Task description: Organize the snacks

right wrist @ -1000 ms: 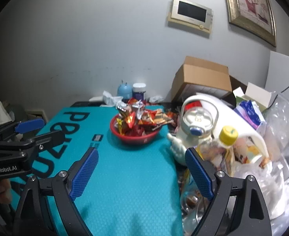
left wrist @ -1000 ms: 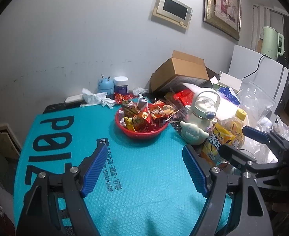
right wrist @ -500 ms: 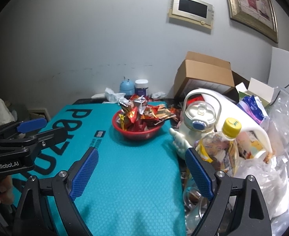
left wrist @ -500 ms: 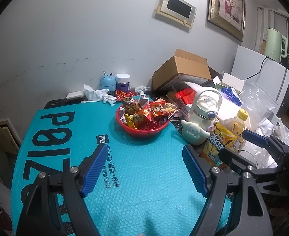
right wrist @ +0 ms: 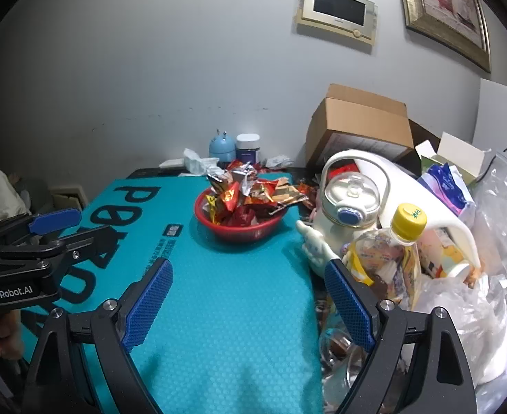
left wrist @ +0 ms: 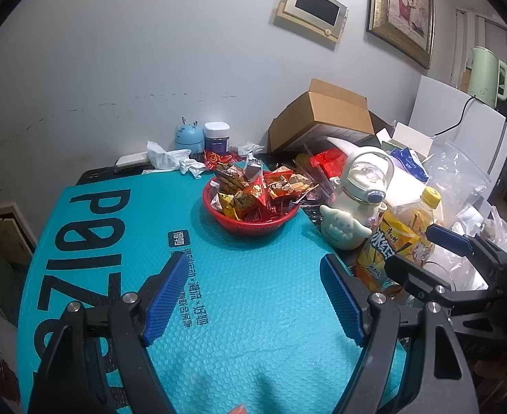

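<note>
A round red plastic basket (left wrist: pixel 250 212) with a slotted wall sits on a teal bubble-textured mat (left wrist: pixel 218 293) printed with large black letters, toward the mat's far right side and well ahead of both tools. It is heaped with snack packets (left wrist: pixel 253 189), small crinkled foil and plastic pouches in red, orange, yellow and silver; they lie jumbled at every angle, several poking up past the rim, so no single long axis stands out, though 1 flat orange packet juts out over the right rim. The left gripper (left wrist: pixel 255 296) hangs over bare mat with its 2 ribbed blue pads spread wide and nothing between them. The right gripper (right wrist: pixel 250 303) is likewise wide open and empty, its right pad just in front of a clear bottle (right wrist: pixel 388 258) with a yellow cap. Just right of the basket stands a cream, rounded flask (left wrist: pixel 357 207) with a loop handle and a soft cartoon figure on its front. Behind lie crumpled tissue (left wrist: pixel 174 160), a cardboard box (left wrist: pixel 325 117) tipped on its side and clear plastic bags (right wrist: pixel 488 276).
</note>
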Demonstrator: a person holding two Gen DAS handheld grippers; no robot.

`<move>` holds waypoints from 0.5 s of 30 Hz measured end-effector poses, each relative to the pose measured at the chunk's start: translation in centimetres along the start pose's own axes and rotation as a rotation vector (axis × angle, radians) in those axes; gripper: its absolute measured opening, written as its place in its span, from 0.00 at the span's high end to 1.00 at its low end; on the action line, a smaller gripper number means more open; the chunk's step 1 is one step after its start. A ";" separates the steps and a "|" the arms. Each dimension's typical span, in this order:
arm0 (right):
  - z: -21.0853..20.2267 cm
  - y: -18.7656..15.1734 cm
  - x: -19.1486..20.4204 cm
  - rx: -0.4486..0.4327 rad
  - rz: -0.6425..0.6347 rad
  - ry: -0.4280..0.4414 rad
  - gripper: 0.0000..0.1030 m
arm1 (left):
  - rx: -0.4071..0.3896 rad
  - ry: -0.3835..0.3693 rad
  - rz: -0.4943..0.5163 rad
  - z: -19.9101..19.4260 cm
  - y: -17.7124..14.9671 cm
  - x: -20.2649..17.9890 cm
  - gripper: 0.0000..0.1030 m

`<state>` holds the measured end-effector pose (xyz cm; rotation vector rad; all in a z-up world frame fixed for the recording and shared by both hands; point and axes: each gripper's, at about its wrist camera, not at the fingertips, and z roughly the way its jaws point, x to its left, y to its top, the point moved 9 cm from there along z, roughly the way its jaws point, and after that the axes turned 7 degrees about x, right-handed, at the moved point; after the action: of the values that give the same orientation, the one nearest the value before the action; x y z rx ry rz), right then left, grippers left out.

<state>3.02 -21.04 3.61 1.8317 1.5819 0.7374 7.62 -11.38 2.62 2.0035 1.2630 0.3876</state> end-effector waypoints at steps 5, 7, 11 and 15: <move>0.2 0.0 0.0 0.001 0.001 0.010 0.12 | 0.003 0.005 0.002 0.2 0.1 0.1 0.24; 0.3 0.1 0.1 0.002 0.001 0.011 0.12 | 0.002 0.011 0.004 0.2 0.2 0.1 0.24; 0.4 0.0 0.0 0.004 0.002 0.016 0.12 | -0.001 0.010 0.003 0.1 0.1 0.0 0.24; 0.6 0.0 -0.1 0.010 0.003 0.011 0.12 | 0.000 0.013 0.009 0.1 0.1 -0.2 0.24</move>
<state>3.39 -21.23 3.19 1.8400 1.5929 0.7438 7.66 -11.63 2.67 2.0109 1.2619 0.4051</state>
